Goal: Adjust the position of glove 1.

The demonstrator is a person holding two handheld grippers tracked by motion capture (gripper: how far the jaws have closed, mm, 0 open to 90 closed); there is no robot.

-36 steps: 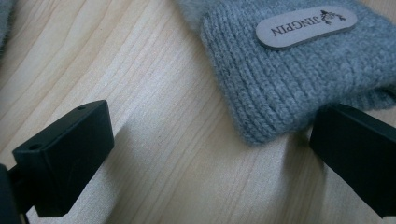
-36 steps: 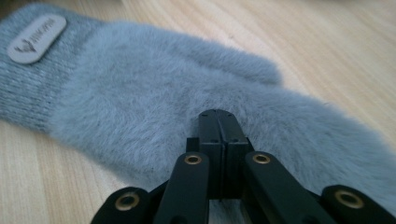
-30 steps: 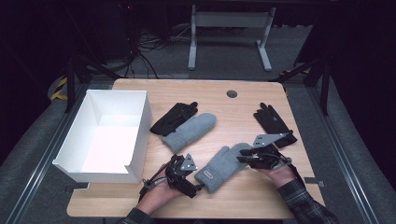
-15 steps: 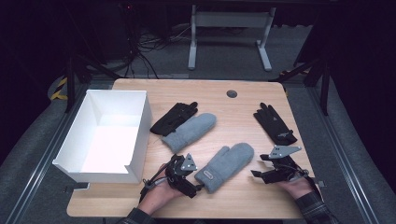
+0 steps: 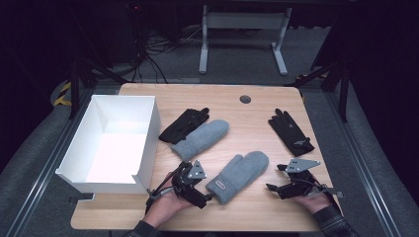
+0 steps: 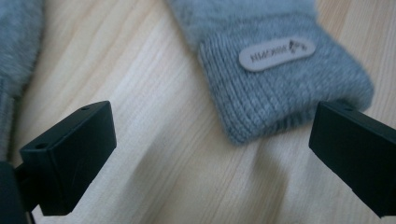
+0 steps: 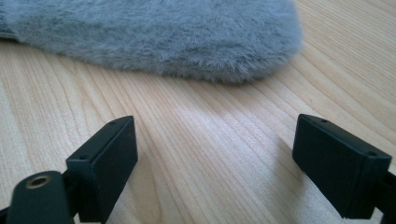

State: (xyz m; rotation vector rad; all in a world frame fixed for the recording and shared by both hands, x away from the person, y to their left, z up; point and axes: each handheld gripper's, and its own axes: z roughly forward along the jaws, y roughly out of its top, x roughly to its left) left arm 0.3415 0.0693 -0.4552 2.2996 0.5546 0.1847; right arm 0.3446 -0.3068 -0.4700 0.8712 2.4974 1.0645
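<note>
Left gripper (image 5: 206,198) spread wide, just before grey mitten (image 5: 238,176) cuff; right gripper (image 5: 273,189) spread too, empty, beside its fluffy tip.

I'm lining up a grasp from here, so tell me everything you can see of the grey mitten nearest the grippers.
The near grey mitten is fluffy grey fabric with a ribbed knit cuff carrying a small oval label whose lettering is too blurred to read. It lies flat on the wooden table, slanted, cuff toward the person and rounded tip away to the right, thumb on its left edge. The left gripper stands open at the cuff, one jaw right at its edge; whether it touches, I cannot tell. The right gripper, open, is clear of it.
</note>
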